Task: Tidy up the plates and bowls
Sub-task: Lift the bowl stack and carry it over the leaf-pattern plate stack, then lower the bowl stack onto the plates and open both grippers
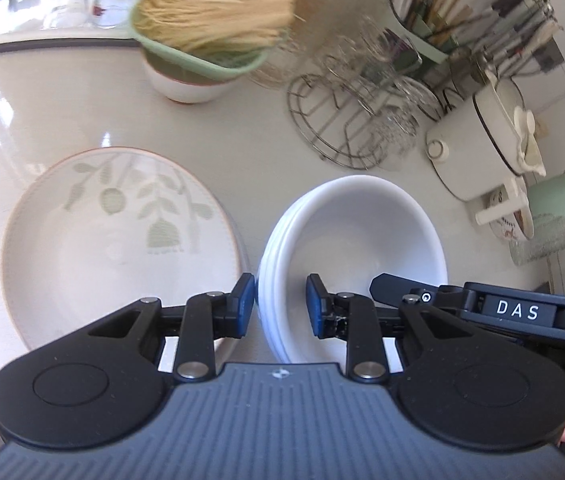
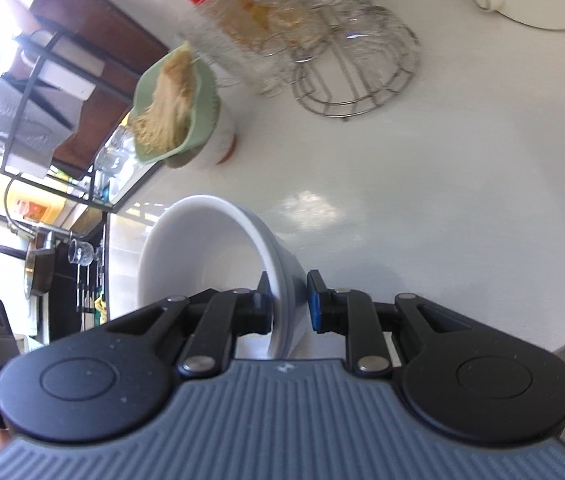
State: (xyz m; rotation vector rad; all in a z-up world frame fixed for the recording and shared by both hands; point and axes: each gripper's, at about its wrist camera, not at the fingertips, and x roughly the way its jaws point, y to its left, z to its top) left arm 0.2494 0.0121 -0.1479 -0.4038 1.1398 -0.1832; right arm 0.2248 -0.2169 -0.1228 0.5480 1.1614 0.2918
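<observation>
Both the left gripper (image 1: 279, 305) and right gripper (image 2: 288, 300) are clamped on opposite rims of the stacked white bowls (image 1: 356, 256), carried above the bench (image 1: 82, 112) beside the leaf-patterned plate (image 1: 114, 236); next, judging, a level set-down.

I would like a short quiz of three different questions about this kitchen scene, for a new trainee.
1. True or false: the left gripper grips the rim of the white bowl stack.
2. What lies beside the stack? A) leaf-pattern plate B) frying pan C) cutting board
3. Fill in: the right gripper clamps the bowl's ____.

Key: 1 true; 2 A; 3 rim
</observation>
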